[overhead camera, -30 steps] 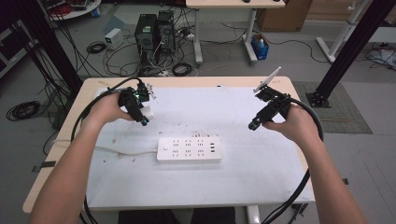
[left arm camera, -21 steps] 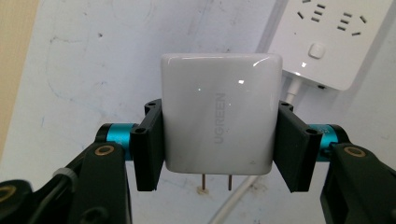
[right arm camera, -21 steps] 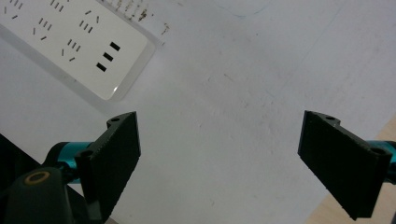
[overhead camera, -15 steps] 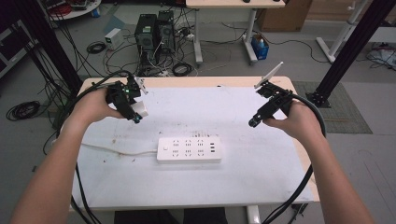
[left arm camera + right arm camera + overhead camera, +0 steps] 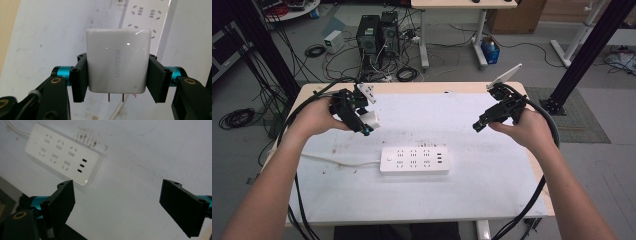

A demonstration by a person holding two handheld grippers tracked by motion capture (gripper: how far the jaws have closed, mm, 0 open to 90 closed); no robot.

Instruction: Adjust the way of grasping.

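The left hand-held gripper (image 5: 117, 75), clamped on the white charger (image 5: 117, 60), hovers with the power strip (image 5: 414, 160) at its four o'clock, long axis three-to-nine, while the farther right hand-held gripper (image 5: 125, 202) gapes empty.

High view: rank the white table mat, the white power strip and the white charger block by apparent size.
1. White table mat, largest by far.
2. White rectangular power strip.
3. White square charger block, clamped in the left gripper; held above the table, so it may look slightly enlarged.

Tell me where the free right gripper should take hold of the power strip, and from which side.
Grip the power strip across its narrow width near the right end, coming from above: it lies flat, and its cord leaves the left end. The right gripper hangs open, nearest that end.
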